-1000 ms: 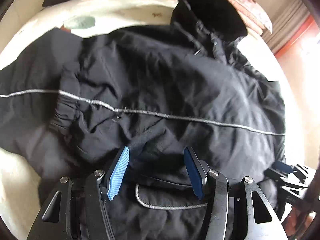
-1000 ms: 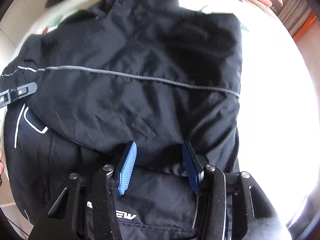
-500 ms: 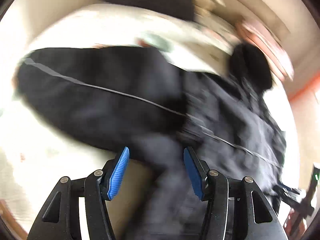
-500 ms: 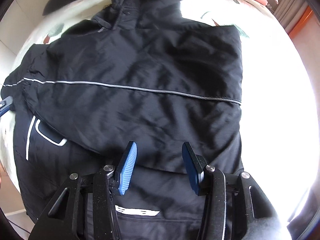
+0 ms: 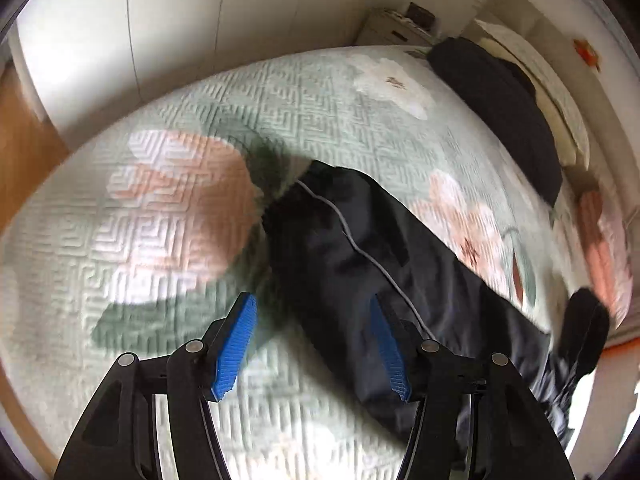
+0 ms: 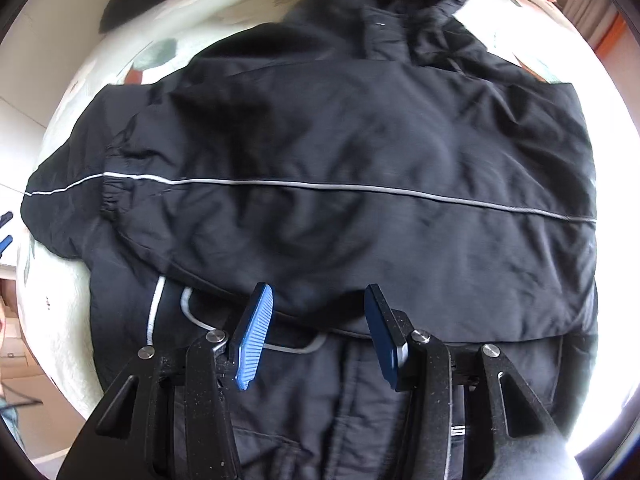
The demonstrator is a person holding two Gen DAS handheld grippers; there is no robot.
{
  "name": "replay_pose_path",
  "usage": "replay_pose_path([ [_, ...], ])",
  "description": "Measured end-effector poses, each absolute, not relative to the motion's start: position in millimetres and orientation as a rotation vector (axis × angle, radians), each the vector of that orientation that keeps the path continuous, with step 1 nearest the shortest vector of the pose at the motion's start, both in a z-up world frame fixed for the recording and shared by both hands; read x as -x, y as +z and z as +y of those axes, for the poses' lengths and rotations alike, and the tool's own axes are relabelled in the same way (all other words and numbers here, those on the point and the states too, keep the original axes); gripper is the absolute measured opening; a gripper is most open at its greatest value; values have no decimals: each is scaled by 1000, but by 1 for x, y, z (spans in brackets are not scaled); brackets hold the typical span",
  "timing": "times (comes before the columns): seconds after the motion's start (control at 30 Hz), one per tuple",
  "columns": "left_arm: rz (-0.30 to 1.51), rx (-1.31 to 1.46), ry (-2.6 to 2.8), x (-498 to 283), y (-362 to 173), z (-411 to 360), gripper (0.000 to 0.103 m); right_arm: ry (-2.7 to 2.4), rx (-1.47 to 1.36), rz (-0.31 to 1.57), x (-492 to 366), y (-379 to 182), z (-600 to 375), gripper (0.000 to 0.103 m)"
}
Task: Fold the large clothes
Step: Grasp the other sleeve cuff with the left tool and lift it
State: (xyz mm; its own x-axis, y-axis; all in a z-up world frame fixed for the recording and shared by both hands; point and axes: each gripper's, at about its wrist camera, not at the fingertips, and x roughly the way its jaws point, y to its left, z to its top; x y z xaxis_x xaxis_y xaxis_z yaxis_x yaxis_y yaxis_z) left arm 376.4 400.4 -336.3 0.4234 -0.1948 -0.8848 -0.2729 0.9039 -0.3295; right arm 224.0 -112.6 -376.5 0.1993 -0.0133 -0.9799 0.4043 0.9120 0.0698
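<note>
A large black jacket (image 6: pixel 360 152) with a thin grey reflective stripe lies spread on the bed, hood at the far end. One sleeve lies folded across its body. My right gripper (image 6: pixel 316 332) is open and empty just above the folded sleeve's lower edge. In the left wrist view the other sleeve (image 5: pixel 360 252) stretches out over the quilt, cuff pointing away. My left gripper (image 5: pixel 316 344) is open and empty above that sleeve's near part; its right pad overlaps the cloth. The left gripper's fingertips (image 6: pixel 5 232) show at the right wrist view's left edge.
The bed carries a pale green quilt (image 5: pixel 168 216) with pink and white flowers. A second dark garment (image 5: pixel 504 108) lies near the head of the bed. White wardrobe doors (image 5: pixel 180 24) stand beyond the bed. Wooden floor (image 5: pixel 20 136) shows at left.
My left gripper has swung left, off the jacket's body to the outstretched sleeve over the quilt. My right gripper has moved slightly forward and stays open.
</note>
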Motion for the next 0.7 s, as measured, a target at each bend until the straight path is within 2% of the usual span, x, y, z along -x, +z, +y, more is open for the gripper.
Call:
replay_pose_path([
  [0.2, 1173, 658, -22, -409, -379, 430, 61, -330, -312, 1353, -237, -380, -97, 51],
  [0.37, 1165, 674, -37, -422, -391, 421, 60, -336, -314, 1356, -245, -381, -95, 51],
  [0.4, 1156, 669, -41, -423, -391, 418, 54, -335, -309, 1353, -244, -380, -94, 51],
  [0.5, 1139, 646, -56, -428, -389, 411, 27, -334, -277, 1346, -240, -374, -89, 51],
  [0.57, 1118, 601, -71, -428, -380, 402, 20, -334, -255, 1337, -236, -371, -87, 51],
  [0.7, 1065, 555, -95, -414, -355, 380, 17, -331, -255, 1318, -228, -368, -87, 51],
])
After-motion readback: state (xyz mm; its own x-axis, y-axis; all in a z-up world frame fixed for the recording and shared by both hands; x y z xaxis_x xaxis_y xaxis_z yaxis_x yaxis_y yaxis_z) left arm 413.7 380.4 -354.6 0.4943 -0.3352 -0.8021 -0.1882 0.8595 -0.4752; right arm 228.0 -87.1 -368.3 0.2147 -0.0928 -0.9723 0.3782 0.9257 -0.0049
